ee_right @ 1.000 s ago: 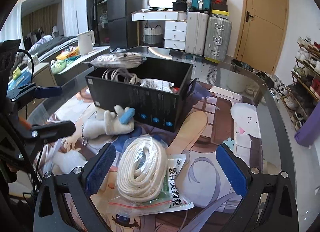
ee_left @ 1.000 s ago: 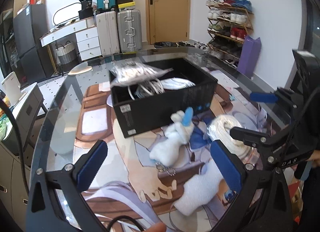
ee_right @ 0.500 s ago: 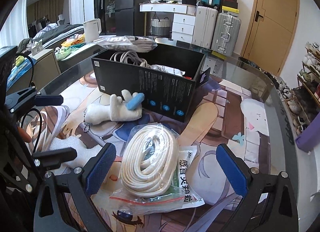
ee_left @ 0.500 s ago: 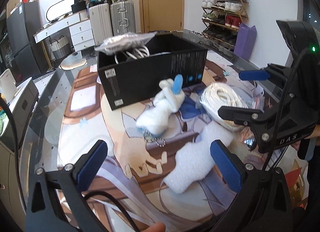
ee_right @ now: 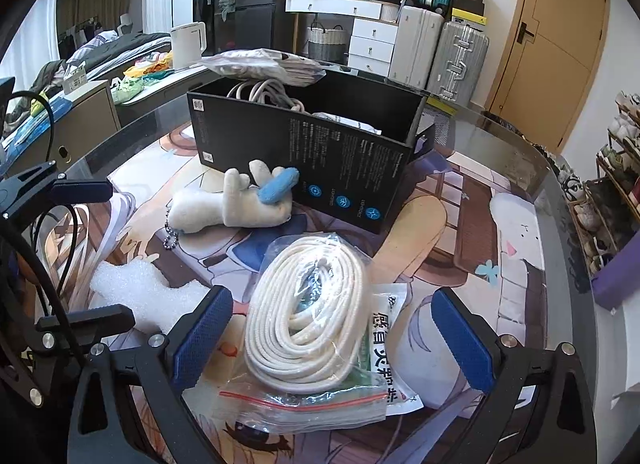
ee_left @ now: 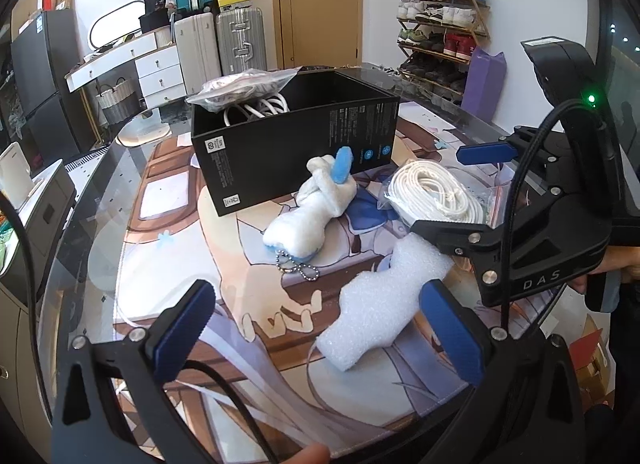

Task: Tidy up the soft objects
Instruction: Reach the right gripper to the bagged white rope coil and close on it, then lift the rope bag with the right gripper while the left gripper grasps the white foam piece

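Note:
A white foam piece (ee_left: 384,300) lies on the printed mat, just ahead of my open, empty left gripper (ee_left: 316,336); it also shows in the right wrist view (ee_right: 136,292). A white plush with a blue ear and key chain (ee_left: 316,204) (ee_right: 240,204) lies against the black box (ee_left: 296,136) (ee_right: 304,152), which holds bagged cords. A bagged coil of white rope (ee_right: 308,312) (ee_left: 436,192) lies between the fingers of my open right gripper (ee_right: 332,340), on a white packet (ee_right: 394,340).
The printed mat (ee_left: 176,232) covers a round glass table (ee_right: 532,168). A purple bag (ee_left: 484,80) and a shoe rack (ee_left: 440,24) stand at the right. Suitcases (ee_left: 220,40) and drawers stand behind the table.
My left gripper has drawn back and lowered, so the foam piece now sits just ahead of its fingers. My right gripper has dropped lower around the bagged rope.

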Demonstrator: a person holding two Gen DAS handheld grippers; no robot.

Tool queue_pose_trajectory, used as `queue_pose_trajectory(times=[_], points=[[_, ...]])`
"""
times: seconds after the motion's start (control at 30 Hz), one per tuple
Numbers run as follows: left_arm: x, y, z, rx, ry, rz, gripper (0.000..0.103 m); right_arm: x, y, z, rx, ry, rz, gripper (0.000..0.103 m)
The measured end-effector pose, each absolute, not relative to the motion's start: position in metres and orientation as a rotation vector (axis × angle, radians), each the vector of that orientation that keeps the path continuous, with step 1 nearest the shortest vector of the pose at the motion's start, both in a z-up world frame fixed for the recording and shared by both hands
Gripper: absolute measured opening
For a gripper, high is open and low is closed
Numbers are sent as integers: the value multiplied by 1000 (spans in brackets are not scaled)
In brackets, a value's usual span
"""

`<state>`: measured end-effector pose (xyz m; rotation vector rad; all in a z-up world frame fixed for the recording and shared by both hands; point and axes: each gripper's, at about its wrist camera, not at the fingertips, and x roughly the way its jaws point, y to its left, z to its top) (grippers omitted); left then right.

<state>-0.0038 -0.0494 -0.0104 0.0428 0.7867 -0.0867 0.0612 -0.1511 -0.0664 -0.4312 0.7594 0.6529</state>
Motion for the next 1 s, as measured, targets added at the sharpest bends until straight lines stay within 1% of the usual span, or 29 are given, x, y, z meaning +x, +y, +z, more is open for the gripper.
queue_pose_trajectory(times=[0.1,0.27,0.33,0.4,0.47,0.5,0.53,0.6,0.83,1.0], points=[[-2,-50,-13,50,797,-82,103,60,-149,-68,-445,756,657,100],[-2,-54,-15,63,803,-82,103,59,-149,-68,-446,758,679,89],[-2,-56,-16,76,809,-79,103,58,-148,-68,-449,758,685,78],[-1,-57,-18,84,815,-73,103,58,-148,-70,-462,765,680,73],[0,-57,-20,84,821,-69,103,58,-147,-71,-466,764,684,70],[1,-57,-20,83,823,-68,103,57,-147,-70,-466,759,685,63],[2,-57,-21,82,825,-65,103,57,-147,-70,-466,760,691,61],[4,-57,-21,77,830,-65,103,56,-148,-69,-469,755,692,61],[8,-53,-23,47,845,-74,103,56,-149,-67,-453,748,714,51],[8,-54,-22,48,845,-87,102,55,-149,-67,-449,746,719,50]])
